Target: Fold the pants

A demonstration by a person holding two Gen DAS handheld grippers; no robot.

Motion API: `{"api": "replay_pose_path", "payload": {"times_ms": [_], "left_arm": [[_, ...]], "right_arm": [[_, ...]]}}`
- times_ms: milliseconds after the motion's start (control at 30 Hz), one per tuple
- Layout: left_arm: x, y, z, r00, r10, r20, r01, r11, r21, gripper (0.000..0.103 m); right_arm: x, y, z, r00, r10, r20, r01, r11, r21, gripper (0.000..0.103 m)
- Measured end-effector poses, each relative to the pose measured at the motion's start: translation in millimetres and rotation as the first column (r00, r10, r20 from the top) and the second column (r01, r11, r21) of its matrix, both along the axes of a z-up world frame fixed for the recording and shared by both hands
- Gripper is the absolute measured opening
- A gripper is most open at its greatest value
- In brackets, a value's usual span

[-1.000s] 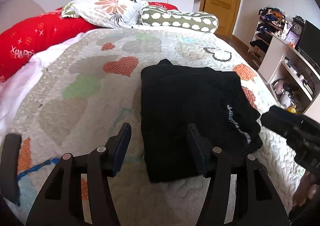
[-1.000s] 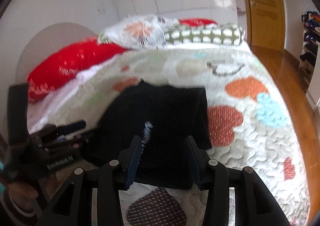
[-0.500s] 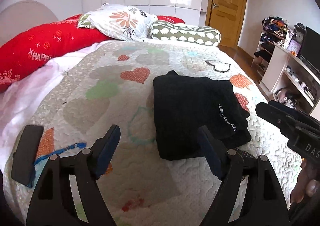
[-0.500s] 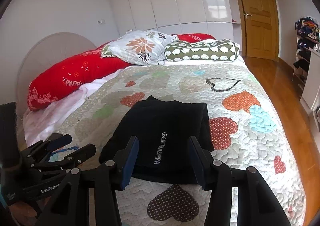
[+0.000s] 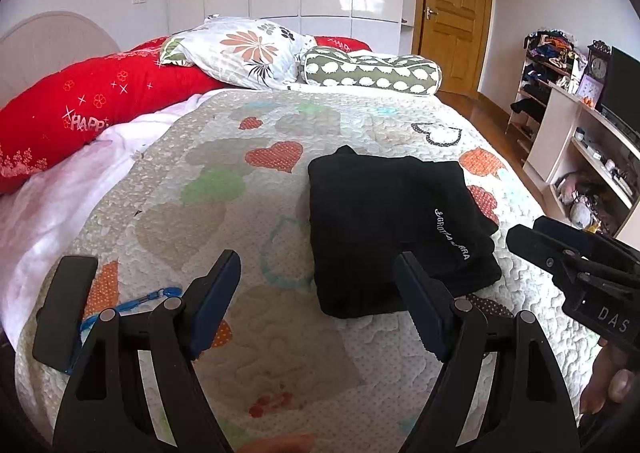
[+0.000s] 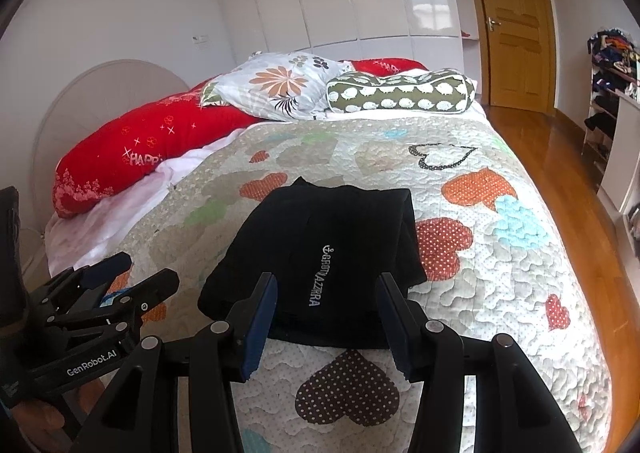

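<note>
The black pants [image 5: 384, 221] lie folded into a compact rectangle on the heart-patterned quilt [image 5: 224, 213], white lettering on top. They also show in the right wrist view [image 6: 320, 253]. My left gripper [image 5: 318, 301] is open and empty, held above the quilt just short of the pants' near edge. My right gripper [image 6: 326, 317] is open and empty, hovering at the near edge of the folded pants. The right gripper shows from the side in the left wrist view [image 5: 568, 257]; the left gripper shows at the lower left of the right wrist view [image 6: 116, 281].
Red bolster [image 5: 92, 109], floral pillow [image 5: 240, 53] and green spotted bolster [image 5: 372, 71] lie at the bed's head. A blue cord [image 5: 136, 303] lies on the quilt near the left gripper. Shelves and a desk [image 5: 580, 141] stand right of the bed. A wooden door [image 6: 516, 25] is at the back.
Both grippers have pulled back and risen away from the folded pants, which now lie farther off. The left gripper's jaws have opened wider. The pants have not moved.
</note>
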State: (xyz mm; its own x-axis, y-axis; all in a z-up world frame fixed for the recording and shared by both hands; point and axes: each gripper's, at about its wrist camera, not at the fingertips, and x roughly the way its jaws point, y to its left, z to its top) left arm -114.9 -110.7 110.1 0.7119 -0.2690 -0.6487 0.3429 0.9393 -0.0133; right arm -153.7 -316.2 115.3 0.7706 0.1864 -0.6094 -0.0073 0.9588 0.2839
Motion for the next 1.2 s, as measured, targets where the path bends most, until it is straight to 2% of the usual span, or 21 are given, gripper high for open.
{"api": "replay_pose_path", "payload": {"times_ms": [1200], "left_arm": [[-4.9, -7.1, -4.6, 1.000, -0.007, -0.013, 0.007, 1.000, 0.006, 0.080]], "right_arm": [[-9.2, 4.0, -9.6, 1.000, 0.003, -0.026, -0.003, 1.000, 0.008, 0.050]]}}
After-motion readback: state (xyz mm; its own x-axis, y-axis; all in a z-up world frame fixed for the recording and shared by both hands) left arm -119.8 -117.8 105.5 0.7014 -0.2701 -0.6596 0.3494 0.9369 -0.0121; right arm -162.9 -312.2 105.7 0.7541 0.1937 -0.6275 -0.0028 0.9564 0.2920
